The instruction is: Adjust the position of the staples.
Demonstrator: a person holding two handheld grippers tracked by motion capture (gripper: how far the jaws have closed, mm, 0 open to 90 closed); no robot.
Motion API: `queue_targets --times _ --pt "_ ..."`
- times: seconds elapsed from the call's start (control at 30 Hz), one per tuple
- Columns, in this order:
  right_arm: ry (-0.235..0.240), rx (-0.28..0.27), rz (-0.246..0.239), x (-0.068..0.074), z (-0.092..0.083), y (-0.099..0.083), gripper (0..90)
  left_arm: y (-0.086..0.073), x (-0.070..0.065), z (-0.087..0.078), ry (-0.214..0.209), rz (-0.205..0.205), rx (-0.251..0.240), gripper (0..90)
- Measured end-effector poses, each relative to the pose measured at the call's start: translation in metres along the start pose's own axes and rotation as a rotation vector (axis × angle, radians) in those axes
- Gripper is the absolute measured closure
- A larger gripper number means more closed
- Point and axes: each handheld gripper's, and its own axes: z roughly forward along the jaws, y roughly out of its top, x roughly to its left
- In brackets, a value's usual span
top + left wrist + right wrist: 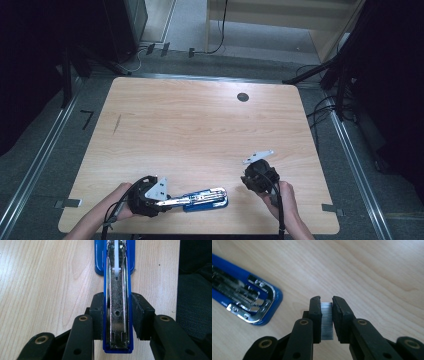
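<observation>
A blue stapler [205,199] lies near the table's front edge with its top swung open, so the shiny metal magazine [117,315] faces up. My left gripper [172,201] is shut on the stapler's rear end, its pads [97,312] pressing both blue sides. To the right of the stapler my right gripper [250,179] hovers just above the wood. It is shut on a short grey strip of staples [327,320], which stands upright between the jaws. In the right gripper view the stapler's open front end [249,305] lies to the left, apart from the strip.
The wooden table [200,125] has a small dark round hole [243,97] at the back right. Metal brackets [67,203] [332,208] sit at the front corners. Dark cloth [195,302] shows past the table's near edge. Cables [320,110] lie on the floor.
</observation>
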Motion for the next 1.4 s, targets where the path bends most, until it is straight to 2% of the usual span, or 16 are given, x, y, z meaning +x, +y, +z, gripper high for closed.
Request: queue_targets --times 0.37,0.53,0.6,0.77,0.87,1.0,1.07,1.13,1.27,1.4 --pt "0.029 0.060 -0.050 0.019 0.015 -0.012 78.8 0.000 0.000 0.000 -0.001 0.000 0.000 66.9" --pt "0.062 0.078 -0.105 0.028 0.020 -0.014 78.8 0.000 0.000 0.000 -0.004 0.001 -0.002 66.9" --pt "0.062 0.098 -0.125 0.032 0.025 -0.016 78.9 0.000 0.000 0.000 -0.003 0.001 -0.002 66.9" --pt "0.061 0.104 -0.141 0.034 0.027 -0.016 78.8 0.000 0.000 0.000 -0.001 0.003 0.000 66.9" --pt "0.085 0.104 -0.150 0.035 0.026 -0.016 76.4 0.000 0.000 0.000 -0.003 0.001 -0.002 66.9" --pt "0.114 0.098 -0.128 0.031 0.024 -0.015 67.3 0.000 0.001 0.000 -0.005 0.001 -0.001 66.9" --pt "0.117 0.083 -0.088 0.029 0.022 -0.014 63.3 0.000 0.001 0.000 -0.005 0.002 0.000 66.9" --pt "0.115 0.078 -0.077 0.028 0.022 -0.014 62.1 0.000 0.001 0.000 -0.007 0.003 0.001 66.9" --pt "0.105 0.078 -0.040 0.028 0.022 -0.014 64.2 0.000 0.001 0.000 -0.008 0.004 0.000 66.9" --pt "0.095 0.088 -0.038 0.030 0.023 -0.013 68.0 -0.001 0.002 0.000 -0.009 0.004 -0.003 66.9"
